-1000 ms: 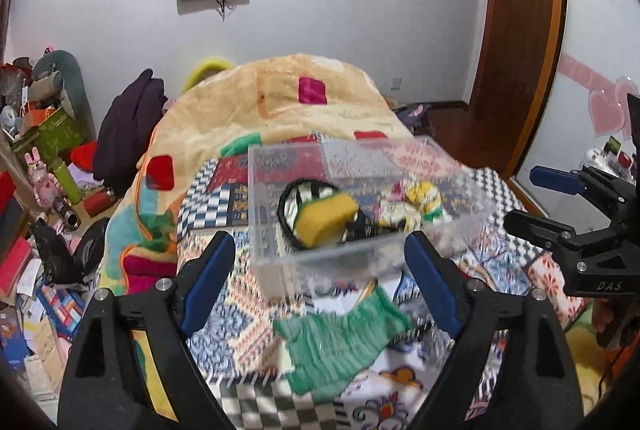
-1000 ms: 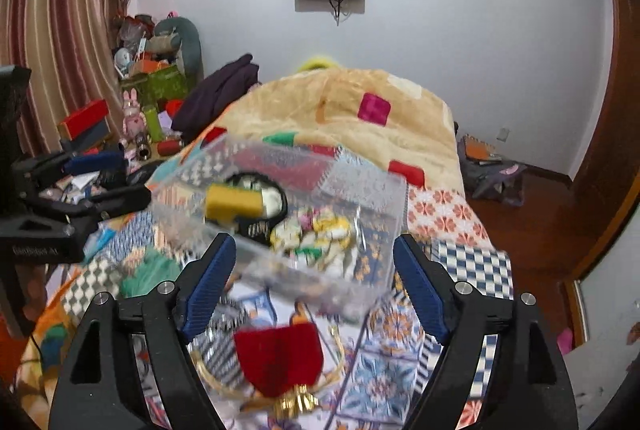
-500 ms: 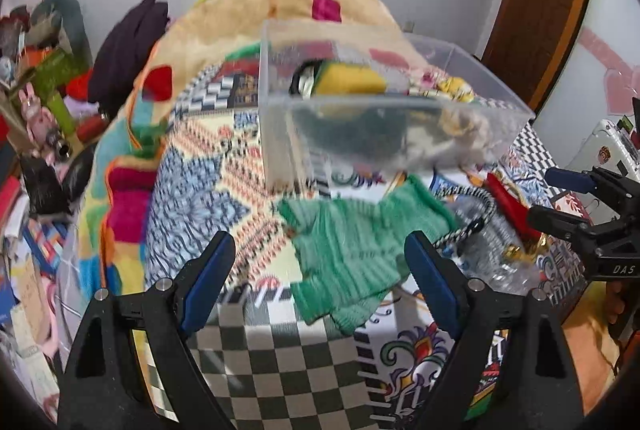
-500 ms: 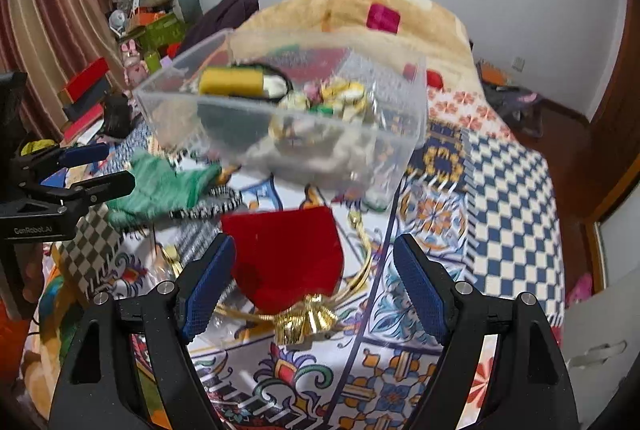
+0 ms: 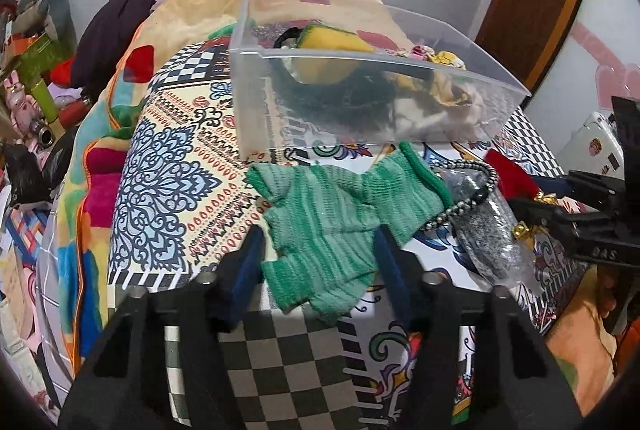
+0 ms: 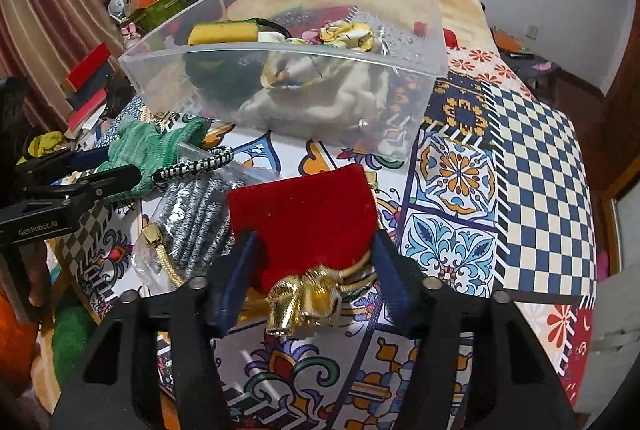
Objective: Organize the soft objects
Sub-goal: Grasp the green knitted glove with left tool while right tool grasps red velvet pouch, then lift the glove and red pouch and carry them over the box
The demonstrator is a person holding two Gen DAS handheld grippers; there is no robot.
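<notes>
Currently both tools are low over the bed [image 6: 520, 134], which has a patterned cover. Left tool [image 5: 318, 258]: jaws partly open, straddling the near end of the green knit glove [image 5: 332, 222], blue pads just beside the fabric on each side; can't tell if they touch it, not clamped. Right tool [image 6: 312, 262]: jaws partly open around the near end of the red velvet pouch [image 6: 304, 214], gold tassel [image 6: 308, 298] sitting between the fingers; no visible grip. Clear plastic bin [image 6: 416, 82] sits on the bed just beyond both items, already holding a yellow sponge [image 6: 222, 32], a floral scrunchie [image 6: 344, 32] and some beige cloth [image 6: 340, 102]. Between glove and pouch: a black-and-white braided band [image 5: 468, 202] on top of a clear bag of grey hair ties [image 5: 488, 234]. Glove's cuff end is near the bin's front wall.
</notes>
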